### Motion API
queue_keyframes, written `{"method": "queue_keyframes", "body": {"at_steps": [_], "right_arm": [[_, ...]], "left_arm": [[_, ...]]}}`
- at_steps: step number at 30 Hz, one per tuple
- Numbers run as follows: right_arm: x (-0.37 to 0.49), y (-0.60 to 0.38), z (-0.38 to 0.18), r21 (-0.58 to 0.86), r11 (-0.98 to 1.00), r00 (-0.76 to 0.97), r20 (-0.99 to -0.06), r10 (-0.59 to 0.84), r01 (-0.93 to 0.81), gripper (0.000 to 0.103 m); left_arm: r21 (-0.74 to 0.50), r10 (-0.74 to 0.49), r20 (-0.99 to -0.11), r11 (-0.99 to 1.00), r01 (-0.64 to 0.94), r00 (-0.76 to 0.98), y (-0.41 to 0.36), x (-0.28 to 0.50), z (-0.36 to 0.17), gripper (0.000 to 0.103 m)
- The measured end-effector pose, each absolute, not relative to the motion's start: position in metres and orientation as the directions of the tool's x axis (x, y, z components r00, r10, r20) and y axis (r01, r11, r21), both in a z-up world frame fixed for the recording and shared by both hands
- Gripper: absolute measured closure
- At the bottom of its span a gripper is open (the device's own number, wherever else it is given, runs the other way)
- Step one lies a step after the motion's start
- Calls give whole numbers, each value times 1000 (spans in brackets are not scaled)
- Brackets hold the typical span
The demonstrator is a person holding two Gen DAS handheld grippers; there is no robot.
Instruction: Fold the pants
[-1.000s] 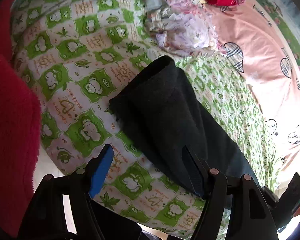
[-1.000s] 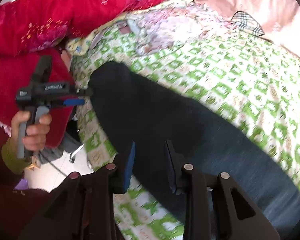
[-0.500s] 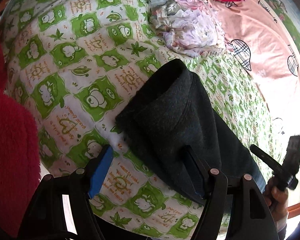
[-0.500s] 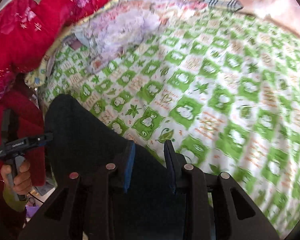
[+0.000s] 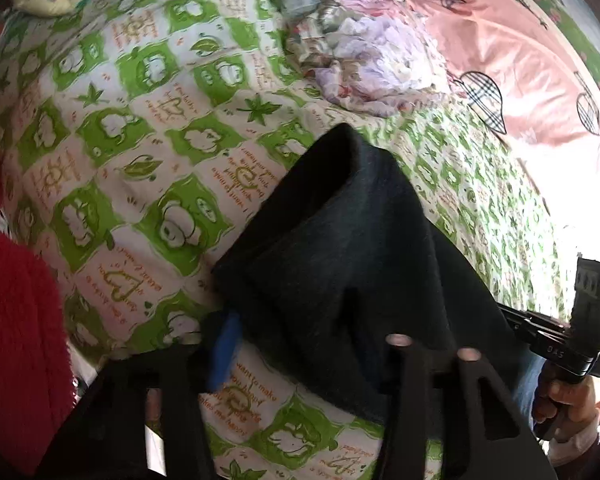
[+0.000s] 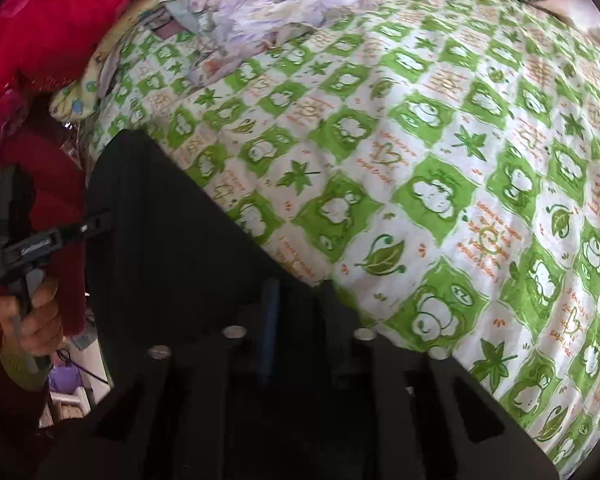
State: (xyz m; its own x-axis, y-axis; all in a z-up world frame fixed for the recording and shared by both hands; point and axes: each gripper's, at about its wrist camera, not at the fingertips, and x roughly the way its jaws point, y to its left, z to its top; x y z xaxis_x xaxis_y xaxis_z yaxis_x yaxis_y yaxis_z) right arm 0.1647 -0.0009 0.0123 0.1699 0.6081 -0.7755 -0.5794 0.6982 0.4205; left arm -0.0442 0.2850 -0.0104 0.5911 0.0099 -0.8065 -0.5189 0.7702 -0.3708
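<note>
Now both tongs, left (image 5: 300, 344) and right (image 6: 296, 320), are closing on the dark fleece pants (image 5: 340, 248) across the green-checked bed quilt (image 6: 420, 160); a thin pinch could slip free.

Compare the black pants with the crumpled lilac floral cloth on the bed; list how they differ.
Colour: the black pants are plain and dark; the lilac floral cloth is pale and printed. Pose: the black pants stretch out in a long strip; the lilac floral cloth is bunched in a heap. Place: the black pants lie at the bed's near edge, the lilac floral cloth farther back. Both rest on the green-checked sheet.
</note>
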Motion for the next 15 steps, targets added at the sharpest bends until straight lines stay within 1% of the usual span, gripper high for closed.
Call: {"method": "queue_keyframes", "body": {"at_steps": [2, 6, 8, 10, 12, 15], "right_arm": [[156, -1, 27, 380, 698, 204, -774, 599, -606, 92], [147, -16, 69, 300, 718, 334, -729, 597, -628, 93], [150, -24, 82, 263, 750, 408, -707, 577, -606, 94], [155, -27, 82, 259, 774, 439, -701, 562, -577, 94], [158, -20, 72, 254, 787, 439, -715, 544, -562, 95], [156, -5, 57, 197, 805, 455, -739, 497, -560, 95]], "left_arm": [[-395, -11, -782, 782, -482, 623, 283, -48, 0, 81], [-452, -45, -683, 810, -373, 729, 282, -64, 38, 82], [-462, -51, -655, 817, -347, 753, 282, -66, 47, 82], [-458, -47, -656, 819, -347, 754, 284, -62, 47, 83], [-458, -50, -674, 812, -362, 737, 286, -56, 40, 83], [-401, -10, -710, 827, -394, 704, 284, -47, 28, 83]]}}
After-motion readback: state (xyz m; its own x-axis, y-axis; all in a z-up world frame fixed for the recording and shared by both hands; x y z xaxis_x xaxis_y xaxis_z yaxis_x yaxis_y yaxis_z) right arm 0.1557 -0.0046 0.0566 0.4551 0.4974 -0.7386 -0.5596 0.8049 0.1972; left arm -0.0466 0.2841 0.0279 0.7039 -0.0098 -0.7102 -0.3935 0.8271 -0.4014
